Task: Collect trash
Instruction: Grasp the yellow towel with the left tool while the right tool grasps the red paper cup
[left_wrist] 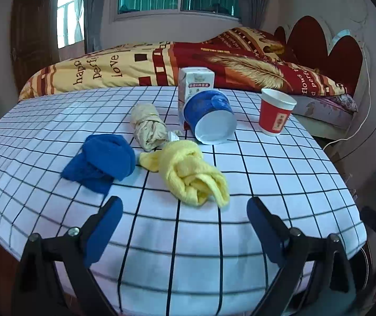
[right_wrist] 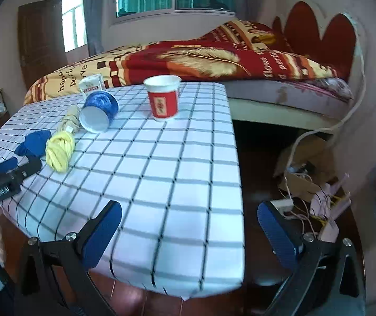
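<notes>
On the checked tablecloth (left_wrist: 280,184) lie a tipped blue paper cup (left_wrist: 210,117), a white carton (left_wrist: 194,83) behind it, an upright red paper cup (left_wrist: 276,112), a crumpled brown paper wad (left_wrist: 148,127), a knotted yellow cloth (left_wrist: 188,173) and a blue cloth (left_wrist: 103,160). My left gripper (left_wrist: 185,208) is open over the near table edge, just short of the yellow cloth, nothing between its fingers. My right gripper (right_wrist: 189,214) is open at the table's near right corner, empty, with the red cup (right_wrist: 162,97) well ahead. The left gripper (right_wrist: 11,169) shows at the right wrist view's left edge.
A bed with a red and yellow quilt (left_wrist: 214,60) stands right behind the table. Right of the table the floor holds a cardboard box (right_wrist: 301,158), a white cable (right_wrist: 319,129) and a power strip (right_wrist: 282,205). A brown door (left_wrist: 29,36) is at far left.
</notes>
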`<state>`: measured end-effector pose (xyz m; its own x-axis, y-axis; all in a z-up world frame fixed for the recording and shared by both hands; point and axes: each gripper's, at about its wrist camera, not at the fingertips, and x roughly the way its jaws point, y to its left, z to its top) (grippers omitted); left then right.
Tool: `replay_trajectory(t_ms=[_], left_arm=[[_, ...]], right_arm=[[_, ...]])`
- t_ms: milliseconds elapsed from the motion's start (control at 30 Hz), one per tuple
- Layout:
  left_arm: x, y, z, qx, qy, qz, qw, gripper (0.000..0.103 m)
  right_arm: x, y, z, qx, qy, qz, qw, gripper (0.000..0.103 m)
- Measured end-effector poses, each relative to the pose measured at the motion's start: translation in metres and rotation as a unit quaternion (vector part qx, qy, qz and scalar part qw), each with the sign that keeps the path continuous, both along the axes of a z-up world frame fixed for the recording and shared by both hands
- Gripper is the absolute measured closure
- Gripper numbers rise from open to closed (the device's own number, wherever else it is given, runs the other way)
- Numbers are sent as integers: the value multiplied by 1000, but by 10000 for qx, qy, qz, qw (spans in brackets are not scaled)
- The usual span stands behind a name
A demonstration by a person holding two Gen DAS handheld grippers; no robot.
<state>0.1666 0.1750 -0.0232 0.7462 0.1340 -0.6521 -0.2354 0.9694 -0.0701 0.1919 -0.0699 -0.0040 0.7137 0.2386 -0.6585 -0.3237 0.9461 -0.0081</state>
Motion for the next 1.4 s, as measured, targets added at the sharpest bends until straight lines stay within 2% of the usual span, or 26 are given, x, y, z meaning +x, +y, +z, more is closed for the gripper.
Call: replay_trajectory(t_ms=[300, 367, 433, 567, 833, 1033, 1100, 1167, 1400], left_arm=[[38, 8, -18, -73, 294, -61, 9995, 19], [47, 10, -20, -167, 367, -136, 9991, 33], [56, 12, -21, -137, 453, -169, 9987, 39], [67, 19, -17, -211, 354, -216, 9989, 54], [77, 24, -18, -310, 242, -249, 9989, 58], [77, 23, -16, -344, 181, -228, 9990, 58], [77, 23, -16, -348, 165, -232, 9990, 58], [76, 22, -15, -327, 143, -227, 9991, 58], [66, 20, -8, -368, -48, -120, 9992, 60]], right_arm=[[61, 34, 1, 68, 45, 257, 9996, 0], [80, 40, 0, 135, 140, 289, 9994, 0], [98, 47, -1, 250, 224, 332, 9989, 0], [134, 61, -6, 367, 378, 392, 9978, 0], [190, 86, -11, 312, 360, 458, 9978, 0], [208, 94, -12, 329, 266, 496, 9979, 1], [208, 96, -12, 355, 225, 590, 9974, 13], [209, 98, -14, 344, 259, 686, 9967, 43], [181, 87, -6, 299, 115, 815, 9962, 43]])
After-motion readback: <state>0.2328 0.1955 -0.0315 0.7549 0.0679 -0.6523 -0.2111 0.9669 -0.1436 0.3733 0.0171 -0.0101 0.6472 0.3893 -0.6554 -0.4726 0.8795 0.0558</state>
